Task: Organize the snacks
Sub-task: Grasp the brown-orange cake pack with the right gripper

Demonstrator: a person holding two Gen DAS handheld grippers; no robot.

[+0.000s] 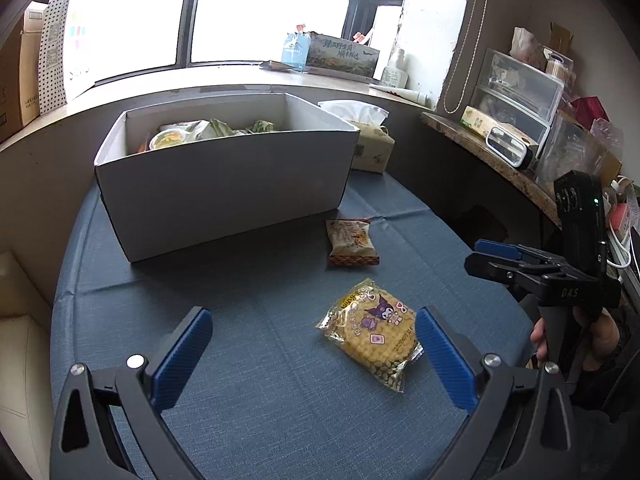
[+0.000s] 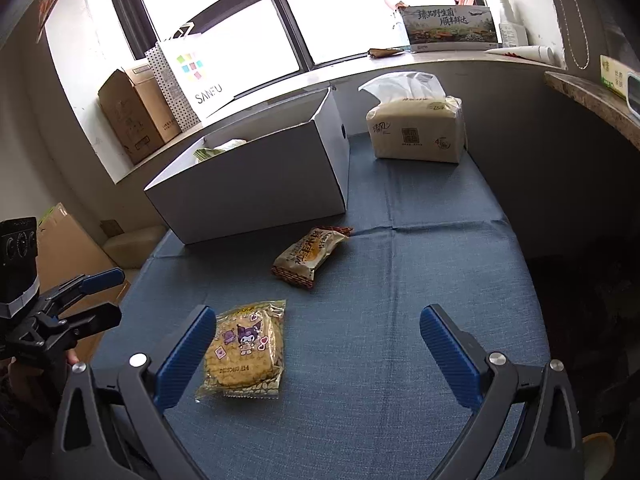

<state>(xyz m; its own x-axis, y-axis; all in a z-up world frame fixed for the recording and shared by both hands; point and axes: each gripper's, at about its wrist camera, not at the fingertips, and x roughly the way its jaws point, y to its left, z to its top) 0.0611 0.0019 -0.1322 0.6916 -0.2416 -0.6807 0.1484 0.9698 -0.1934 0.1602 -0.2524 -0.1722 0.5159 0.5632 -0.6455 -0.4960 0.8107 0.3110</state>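
Observation:
A white open box [image 1: 224,196] holding several snacks stands at the back of the blue table; it also shows in the right wrist view [image 2: 256,188]. A yellow cracker packet with a cartoon print [image 1: 376,332] lies on the cloth, just left of my left gripper's right finger; it also shows beside my right gripper's left finger [image 2: 244,348]. A beige cake packet [image 1: 351,242] lies near the box's front right corner, also in the right wrist view [image 2: 308,254]. My left gripper [image 1: 312,344] is open and empty. My right gripper [image 2: 318,344] is open and empty.
A tissue pack [image 2: 416,126] stands right of the box. The windowsill holds a paper bag [image 2: 192,76], cardboard boxes [image 2: 132,114] and a printed carton [image 2: 448,26]. A stone shelf with plastic drawers [image 1: 516,100] is on the right. The table cloth [image 1: 280,400] spans the foreground.

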